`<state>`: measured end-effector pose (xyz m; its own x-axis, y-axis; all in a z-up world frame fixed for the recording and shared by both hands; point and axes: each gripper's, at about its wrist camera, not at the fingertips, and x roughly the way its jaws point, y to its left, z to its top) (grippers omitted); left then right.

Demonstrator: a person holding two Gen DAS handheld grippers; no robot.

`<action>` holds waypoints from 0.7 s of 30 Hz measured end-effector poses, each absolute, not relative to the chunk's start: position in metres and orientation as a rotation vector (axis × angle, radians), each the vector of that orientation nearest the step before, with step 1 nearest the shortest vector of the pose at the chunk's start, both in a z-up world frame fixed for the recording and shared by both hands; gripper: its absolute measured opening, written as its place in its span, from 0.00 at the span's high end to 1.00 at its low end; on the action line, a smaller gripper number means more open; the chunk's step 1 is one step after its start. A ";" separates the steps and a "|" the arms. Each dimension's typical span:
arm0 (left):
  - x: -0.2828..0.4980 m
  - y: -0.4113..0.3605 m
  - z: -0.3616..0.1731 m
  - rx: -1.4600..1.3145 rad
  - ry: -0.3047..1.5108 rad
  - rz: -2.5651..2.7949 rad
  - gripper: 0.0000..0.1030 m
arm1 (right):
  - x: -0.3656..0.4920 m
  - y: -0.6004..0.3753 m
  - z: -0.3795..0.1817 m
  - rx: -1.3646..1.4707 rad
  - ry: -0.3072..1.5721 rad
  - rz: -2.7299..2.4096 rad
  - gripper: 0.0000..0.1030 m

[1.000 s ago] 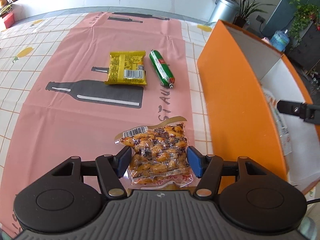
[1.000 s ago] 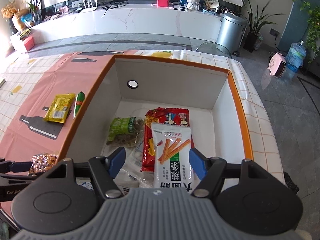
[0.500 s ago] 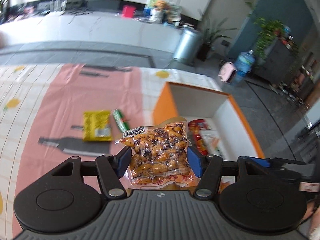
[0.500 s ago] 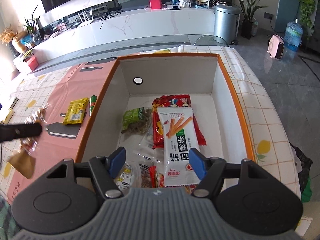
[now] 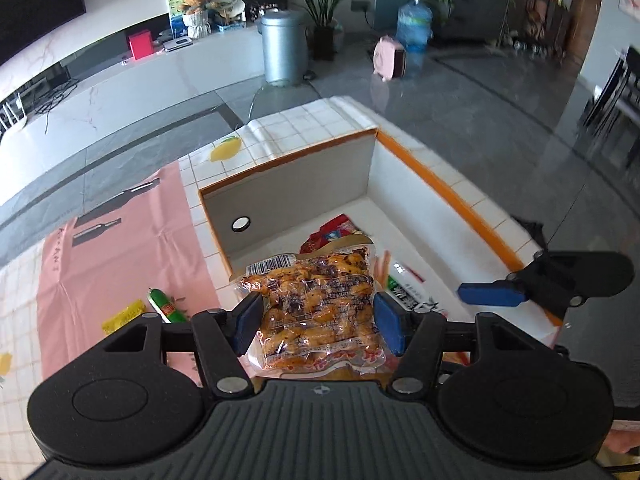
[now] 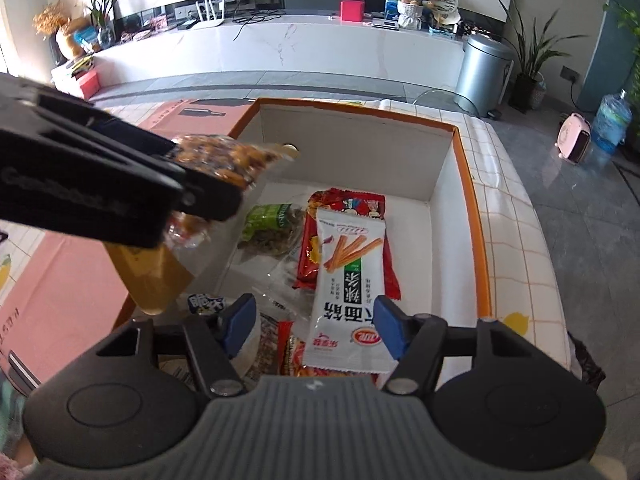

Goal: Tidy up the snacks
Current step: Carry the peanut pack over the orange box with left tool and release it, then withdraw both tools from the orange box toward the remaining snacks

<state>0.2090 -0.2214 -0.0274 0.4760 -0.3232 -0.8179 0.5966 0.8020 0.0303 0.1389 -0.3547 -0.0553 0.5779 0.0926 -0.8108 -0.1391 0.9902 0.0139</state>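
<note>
My left gripper (image 5: 318, 322) is shut on a clear bag of orange-brown snacks (image 5: 316, 300), its blue pads pressing both sides. It holds the bag in the air over the near left part of the orange-rimmed white box (image 5: 452, 196). In the right wrist view the same bag (image 6: 224, 160) hangs from the left gripper above the box's left wall. My right gripper (image 6: 314, 326) hovers over the box's near end with its jaws closing. A white stick-snack packet (image 6: 348, 292) lies below them, and the pads do not touch it. A red packet (image 6: 348, 204) and a green packet (image 6: 272, 228) lie deeper in the box.
A yellow packet (image 5: 122, 314) and a green sausage (image 5: 164, 306) lie on the pink mat (image 5: 120, 248), left of the box. Several more packets crowd the box's near end. The tiled table's edge runs just right of the box. A metal bin (image 5: 282, 50) stands on the floor beyond.
The left gripper rose off the pink mat with the snack bag, swung right and rolled, and now hangs over the box. The right gripper barely moved; its jaws narrowed slightly.
</note>
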 end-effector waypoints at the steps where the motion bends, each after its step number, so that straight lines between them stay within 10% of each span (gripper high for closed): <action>1: 0.211 -0.223 -0.029 0.359 0.918 -0.578 0.33 | 0.141 -0.354 -0.057 -0.065 0.956 0.140 0.39; 21: 0.211 -0.239 -0.057 0.600 0.937 -0.558 0.27 | 0.145 -0.351 -0.064 -0.056 1.041 0.085 0.39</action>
<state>0.2109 -0.2394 -0.0566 0.4782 -0.1781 -0.8600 0.6711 0.7058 0.2269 0.1450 -0.3514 -0.0644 0.5027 0.0436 -0.8633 -0.0968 0.9953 -0.0061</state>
